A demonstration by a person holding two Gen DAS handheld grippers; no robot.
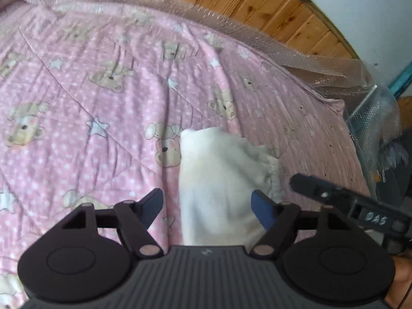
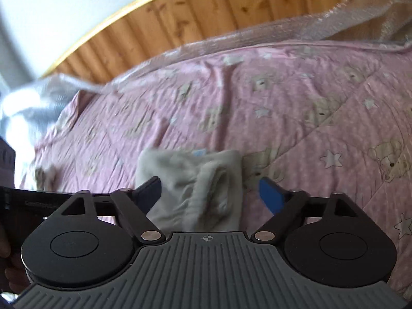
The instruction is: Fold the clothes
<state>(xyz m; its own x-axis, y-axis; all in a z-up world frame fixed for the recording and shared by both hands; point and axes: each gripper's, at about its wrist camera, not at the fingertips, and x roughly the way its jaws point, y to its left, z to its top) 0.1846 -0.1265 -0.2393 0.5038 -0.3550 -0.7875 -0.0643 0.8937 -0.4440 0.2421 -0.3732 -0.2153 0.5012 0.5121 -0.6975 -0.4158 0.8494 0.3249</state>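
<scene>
2 tongs stand with their jaws apart over 1 small white garment, and neither pad presses on it. The left gripper has its blue pads spread to either side of the white garment, which runs up between them without either pad closing on the cloth. The right gripper is spread wider, with the same garment lying below and between its pads. From the left wrist view the right gripper's dark finger shows just beside the cloth's right edge, so both tools sit close together at the near end of the piece. The garment looks already doubled into a compact block, with a rolled hem showing on top, so my reading is that 1 fold has just been laid and let go. The next move probably calls for a fresh pinch on the near edge or corners, taking all layers at once, since a shallow bite could peel off only the top layer and undo the fold. It rests on a pink quilt printed with bears and stars, wrinkled in places. Clear bubble wrap edges the far side, below a wooden headboard and a pale wall.
</scene>
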